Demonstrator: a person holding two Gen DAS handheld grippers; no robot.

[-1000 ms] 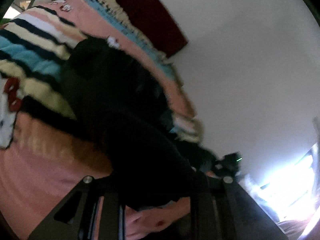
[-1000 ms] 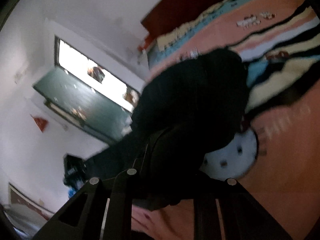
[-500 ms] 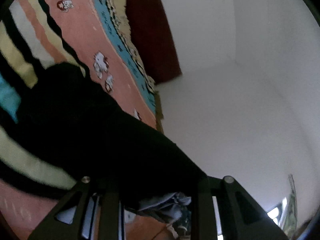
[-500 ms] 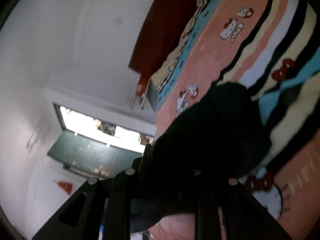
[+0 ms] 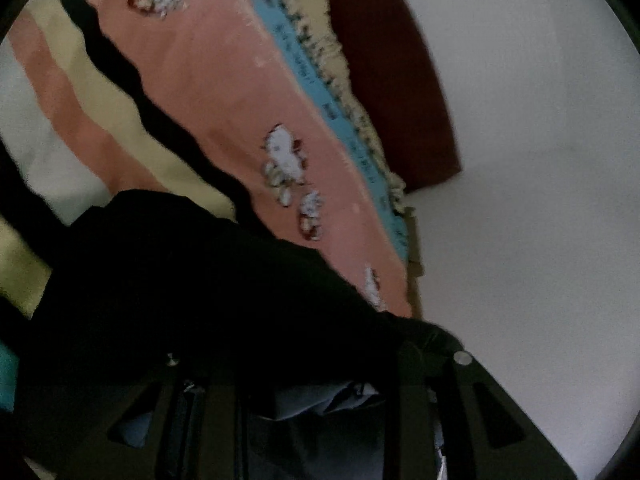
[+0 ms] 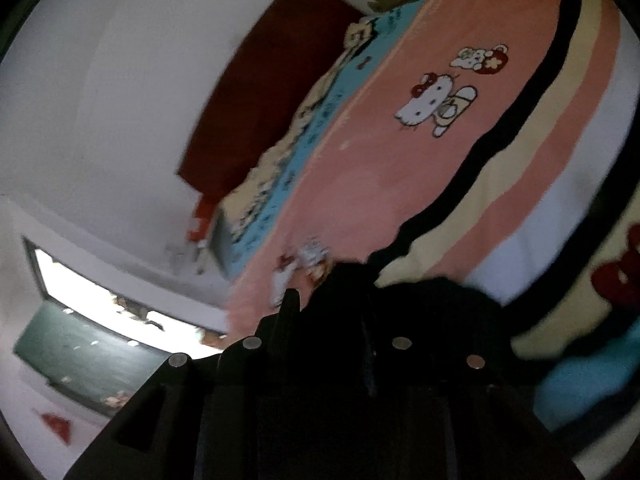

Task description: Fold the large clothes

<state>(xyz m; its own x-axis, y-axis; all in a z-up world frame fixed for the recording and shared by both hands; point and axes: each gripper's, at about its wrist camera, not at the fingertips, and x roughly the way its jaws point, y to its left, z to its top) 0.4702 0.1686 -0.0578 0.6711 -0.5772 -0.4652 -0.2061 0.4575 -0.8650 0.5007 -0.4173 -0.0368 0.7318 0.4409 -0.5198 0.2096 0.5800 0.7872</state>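
A large black garment is seen draped low across both wrist views, lying over a pink striped blanket printed with cartoon cats, on a bed set against a white wall. In the left view the cloth passes between the fingers of the left gripper, whose jaws are opening; whether the pads are pressing on the fabric cannot be told. The same holds for the right gripper, its jaws likewise opening with dark cloth bunched between and over them. The garment is judged soft, limp and fairly light (it sags and folds wherever it is unsupported), so slipping is likely as the grip loosens. It would best be taken at an edge or corner, one in each gripper, well apart.
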